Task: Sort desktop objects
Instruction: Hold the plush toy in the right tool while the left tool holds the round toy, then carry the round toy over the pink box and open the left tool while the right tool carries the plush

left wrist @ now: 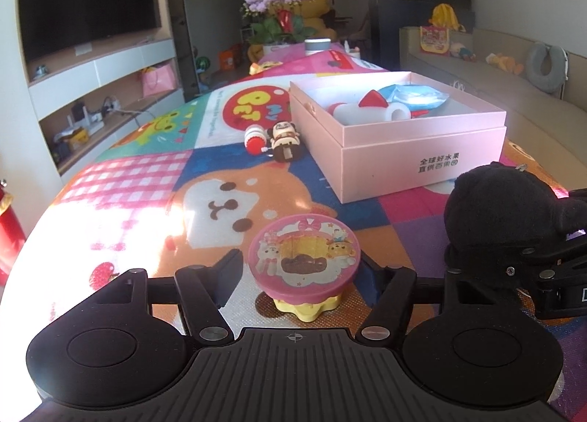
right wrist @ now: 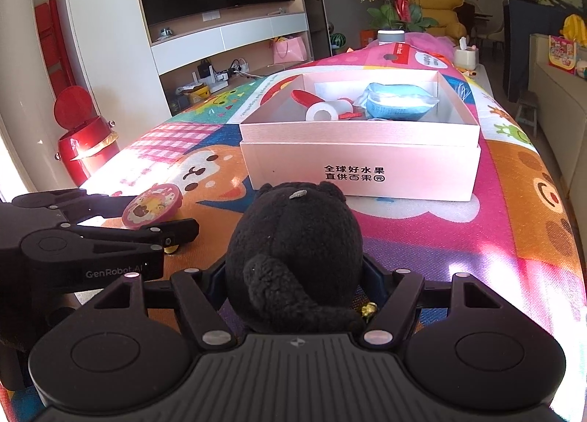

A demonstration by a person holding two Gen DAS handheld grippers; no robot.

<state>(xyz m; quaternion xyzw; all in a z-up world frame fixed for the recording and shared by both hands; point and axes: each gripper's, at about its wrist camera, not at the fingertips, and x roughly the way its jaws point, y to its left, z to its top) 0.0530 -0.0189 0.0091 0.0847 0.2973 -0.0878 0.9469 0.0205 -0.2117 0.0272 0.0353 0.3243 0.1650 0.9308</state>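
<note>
Left gripper (left wrist: pixel 301 271) set around a round pink-lidded toy with a yellow base (left wrist: pixel 303 268), fingers (left wrist: pixel 229 266) half spread on either side; pad contact not discernible. Right gripper (right wrist: pixel 293 275) clamped on a black plush toy (right wrist: pixel 293 257), fingers pressed into its flanks. Straight ahead of both pairs of fingers, on the bright cartoon-print tablecloth (right wrist: pixel 513 202), an open pink cardboard box (right wrist: pixel 361 161) holding a blue pouch (right wrist: pixel 398 101) and a white roll (right wrist: pixel 326 110). Ahead of the left fingers and beside the box, two small figurines (left wrist: pixel 275 141).
</note>
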